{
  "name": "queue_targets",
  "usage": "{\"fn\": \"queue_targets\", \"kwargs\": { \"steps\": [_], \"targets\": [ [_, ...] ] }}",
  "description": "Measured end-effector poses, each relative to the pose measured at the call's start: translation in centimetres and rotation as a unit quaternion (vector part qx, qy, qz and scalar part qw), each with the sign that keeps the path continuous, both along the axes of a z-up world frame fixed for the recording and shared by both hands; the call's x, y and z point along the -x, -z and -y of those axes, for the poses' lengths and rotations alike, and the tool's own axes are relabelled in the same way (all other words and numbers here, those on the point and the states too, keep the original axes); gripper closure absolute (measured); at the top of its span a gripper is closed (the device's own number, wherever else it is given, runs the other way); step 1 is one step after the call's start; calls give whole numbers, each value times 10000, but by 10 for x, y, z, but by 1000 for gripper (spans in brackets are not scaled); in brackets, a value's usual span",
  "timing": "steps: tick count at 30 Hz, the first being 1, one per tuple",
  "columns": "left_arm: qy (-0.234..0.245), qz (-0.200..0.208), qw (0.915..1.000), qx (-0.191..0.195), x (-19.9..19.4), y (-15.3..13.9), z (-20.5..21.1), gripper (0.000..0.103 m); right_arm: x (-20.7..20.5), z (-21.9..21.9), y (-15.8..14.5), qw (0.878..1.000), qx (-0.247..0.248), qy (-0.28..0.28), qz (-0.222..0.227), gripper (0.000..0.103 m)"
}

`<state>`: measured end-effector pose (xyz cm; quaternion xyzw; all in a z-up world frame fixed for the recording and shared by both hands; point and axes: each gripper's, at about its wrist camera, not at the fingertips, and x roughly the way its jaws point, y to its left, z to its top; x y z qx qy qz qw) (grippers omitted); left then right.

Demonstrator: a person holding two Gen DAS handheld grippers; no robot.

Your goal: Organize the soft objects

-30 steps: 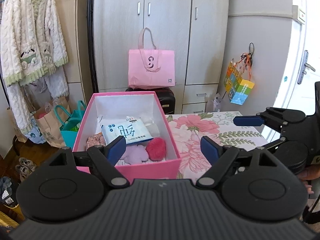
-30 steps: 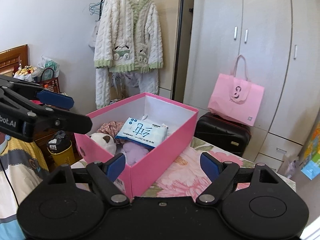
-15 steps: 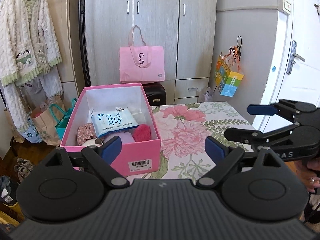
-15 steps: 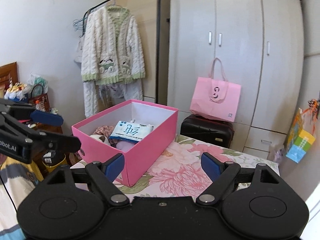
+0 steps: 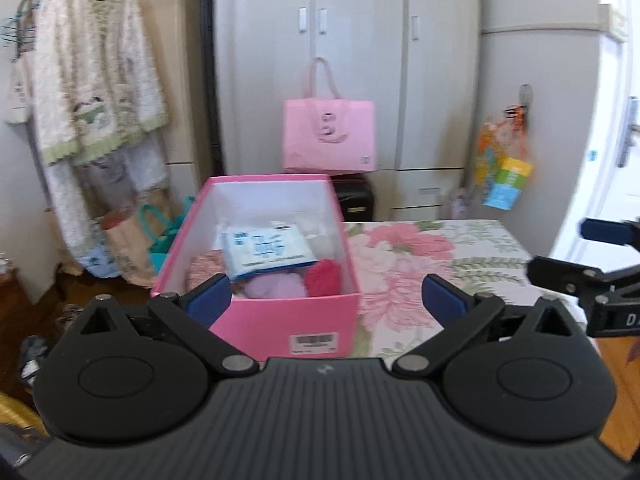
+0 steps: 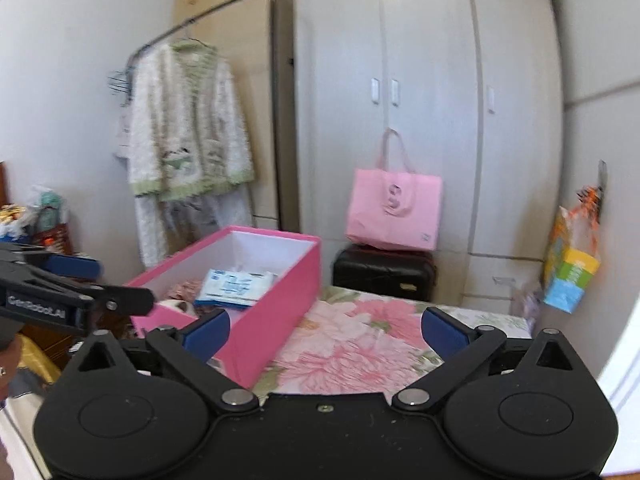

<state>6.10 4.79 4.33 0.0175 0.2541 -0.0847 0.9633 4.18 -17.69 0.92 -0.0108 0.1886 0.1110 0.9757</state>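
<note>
A pink box stands on the floral table, also seen in the right wrist view. Inside lie a blue-and-white tissue pack, a red fluffy item, a lilac soft item and pink patterned cloth. My left gripper is open and empty, held back from the box's near end. My right gripper is open and empty, over the table right of the box. Each gripper shows in the other's view, the right one and the left one.
A pink tote bag sits on a black suitcase before a grey wardrobe. A fluffy white robe hangs on a rack at left, with bags on the floor below. A colourful bag hangs at right.
Both grippers have drawn back and away from the box, so more of the table and room shows. Both stay open and empty.
</note>
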Motion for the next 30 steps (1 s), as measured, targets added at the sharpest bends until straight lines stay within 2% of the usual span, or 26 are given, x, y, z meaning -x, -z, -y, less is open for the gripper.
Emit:
{"fn": "queue_targets", "kwargs": {
  "steps": [3, 7, 10, 12, 14, 17, 26, 30],
  "targets": [
    [-243, 2, 9997, 13, 1, -4, 1, 0, -5, -5, 1, 9987, 219, 400, -236, 0],
    [-13, 177, 9998, 17, 7, -4, 1, 0, -1, -9, 3, 9966, 323, 746, -98, 0],
    [13, 101, 9999, 47, 7, 1, 3, 0, 3, -7, 2, 9970, 139, 756, -92, 0],
    [-97, 149, 9998, -134, 9, 7, 8, 0, 5, -6, 3, 9972, 85, 729, -114, 0],
    [-8, 231, 9994, -263, 10, 12, 10, 0, 5, -6, 5, 9968, 105, 770, -188, 0],
    [154, 128, 9998, -97, 5, 22, 5, 0, 5, -5, 10, 9964, 183, 794, -212, 0],
    [-33, -3, 10000, -71, 0, 38, 10, 0, 7, 1, 19, 9957, -33, 913, -146, 0],
    [-294, 139, 9993, -198, 4, 39, 17, 0, 11, 5, 20, 9944, -143, 1036, -148, 0]
  ]
}}
